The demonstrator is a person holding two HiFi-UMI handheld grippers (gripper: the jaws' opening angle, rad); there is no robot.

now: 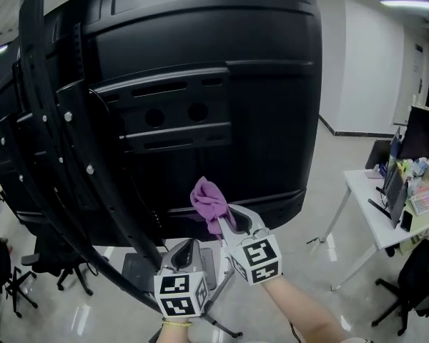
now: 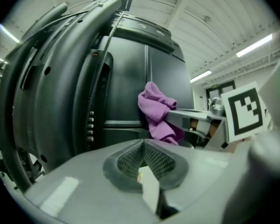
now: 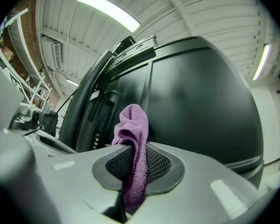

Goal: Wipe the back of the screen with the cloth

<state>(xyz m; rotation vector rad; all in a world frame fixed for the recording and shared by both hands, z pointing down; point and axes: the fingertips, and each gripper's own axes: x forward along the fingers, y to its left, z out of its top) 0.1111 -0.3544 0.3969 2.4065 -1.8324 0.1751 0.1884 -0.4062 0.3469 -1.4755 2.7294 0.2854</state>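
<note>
The big black back of the screen (image 1: 200, 84) fills the head view, with its curved stand arm (image 1: 50, 156) on the left. My right gripper (image 1: 227, 221) is shut on a purple cloth (image 1: 209, 201), whose bunched top is close to the screen's lower back panel. In the right gripper view the cloth (image 3: 133, 143) sticks up between the jaws in front of the screen (image 3: 196, 97). My left gripper (image 1: 188, 249) sits just left of and below the right one, shut with nothing in it. From the left gripper view the cloth (image 2: 156, 113) shows ahead.
A white desk (image 1: 386, 213) with a monitor and clutter stands at the right. Black office chairs (image 1: 14, 270) are at the lower left and lower right. The screen's stand base (image 1: 143, 270) rests on the glossy floor below.
</note>
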